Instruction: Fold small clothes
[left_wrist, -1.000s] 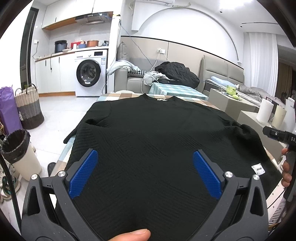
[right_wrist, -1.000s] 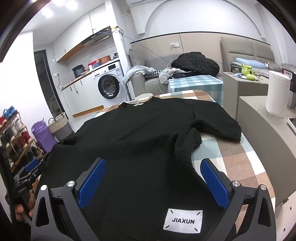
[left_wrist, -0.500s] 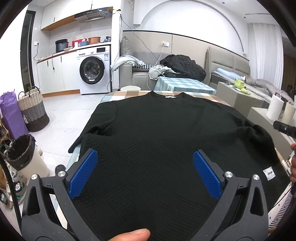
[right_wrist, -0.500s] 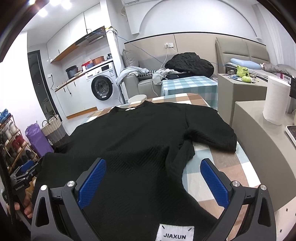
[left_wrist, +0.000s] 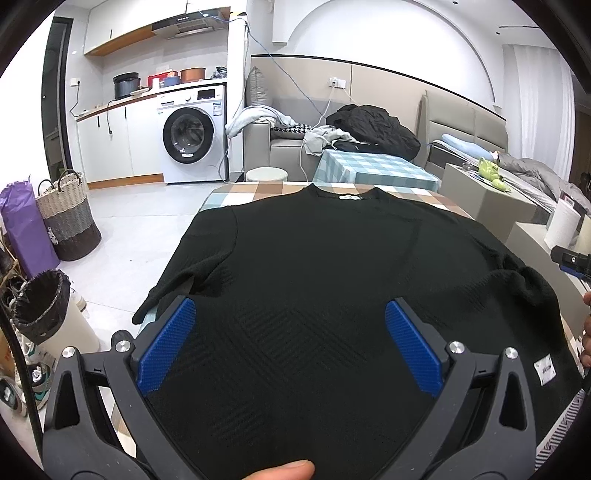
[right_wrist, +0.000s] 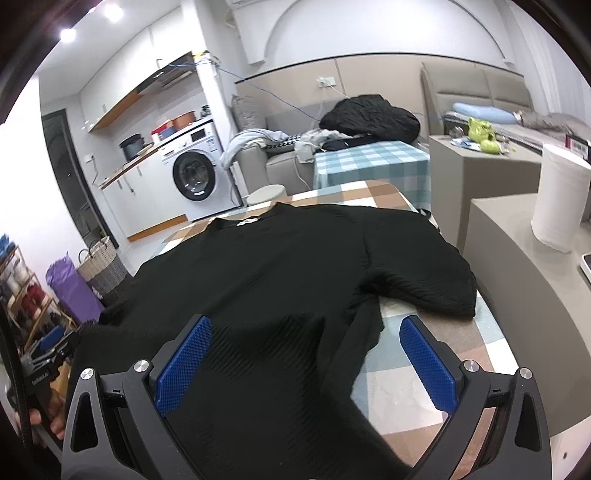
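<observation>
On checked table (right_wrist: 436, 354), black sweater (left_wrist: 314, 266); hem label (left_wrist: 545, 371) unreadable; both tools wide.

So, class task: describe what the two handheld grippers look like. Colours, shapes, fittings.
Both match. The left gripper and the right gripper each have a black frame with triangular cut-outs, silver round bolts at the joints, and two long fingers faced with blue, finely textured pads. In the right wrist view, the other gripper's black body carries small white lettering, too small to read.

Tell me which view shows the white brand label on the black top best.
The left wrist view: the white brand label lies in plain sight at the black top's hem corner. The right wrist view does not show it, only the neck tag.
</observation>
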